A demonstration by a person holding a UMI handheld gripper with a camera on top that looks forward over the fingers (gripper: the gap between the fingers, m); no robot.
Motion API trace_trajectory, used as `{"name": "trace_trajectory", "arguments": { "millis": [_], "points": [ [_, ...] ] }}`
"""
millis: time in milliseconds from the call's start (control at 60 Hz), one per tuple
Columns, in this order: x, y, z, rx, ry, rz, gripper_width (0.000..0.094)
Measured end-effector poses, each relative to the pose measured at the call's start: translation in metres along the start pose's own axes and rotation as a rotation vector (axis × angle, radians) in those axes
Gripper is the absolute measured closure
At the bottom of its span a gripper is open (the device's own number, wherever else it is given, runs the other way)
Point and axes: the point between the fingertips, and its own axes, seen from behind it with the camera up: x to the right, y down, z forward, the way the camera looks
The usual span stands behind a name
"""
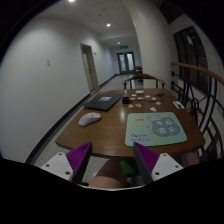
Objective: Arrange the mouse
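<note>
A pale grey mouse (90, 118) lies on the round wooden table (112, 132), toward its left side, well beyond my fingers. A light green mat with printed pictures (155, 127) lies flat to the right of the mouse, just ahead of my right finger. My gripper (112, 160) is open and holds nothing, hovering at the table's near edge. Its purple pads (76, 158) stand wide apart. A small green thing (125, 166) shows low by the right finger; I cannot tell what it is.
A dark closed laptop (102, 101) lies behind the mouse. A dark box (135, 99) and small items stand at the table's far side. A second table (142, 80) stands further down the corridor. A railing (190, 85) runs along the right.
</note>
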Motion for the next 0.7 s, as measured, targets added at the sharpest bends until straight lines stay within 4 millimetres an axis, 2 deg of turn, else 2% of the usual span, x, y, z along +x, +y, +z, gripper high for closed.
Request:
{"name": "trace_trajectory", "arguments": {
  "millis": [67,83,183,200,217,283,300,333,433,450,467,483,550,583,700],
  "points": [
    [-0.004,0.003,0.003,-0.011,-0.018,-0.021,0.0095],
    [-0.016,0.001,0.018,-0.012,-0.023,-0.028,0.0094],
    [-0.045,0.006,0.045,-0.031,-0.092,-0.07,0.0096],
    [-0.042,0.009,0.042,-0.03,-0.109,-0.077,0.0094],
    [-0.059,0.005,0.057,-0.031,-0.115,-0.086,0.0094],
    [-0.078,0.005,0.083,-0.037,-0.148,-0.134,0.0097],
    [-0.09,0.003,0.099,-0.039,-0.153,-0.148,0.0096],
    [-0.099,0.002,0.106,-0.043,-0.163,-0.179,0.0098],
    [-0.127,-0.003,0.156,-0.066,-0.15,-0.233,0.0101],
    [-0.13,-0.002,0.164,-0.075,-0.148,-0.233,0.0101],
    [-0.12,0.0,0.183,-0.084,-0.152,-0.237,0.01],
    [-0.129,0.001,0.178,-0.099,-0.152,-0.235,0.01],
    [-0.143,0.004,0.203,-0.137,-0.159,-0.23,0.0103],
    [-0.144,0.0,0.22,-0.136,-0.138,-0.234,0.0087],
    [-0.148,-0.018,0.247,-0.143,-0.079,-0.22,0.009]
  ]
}}
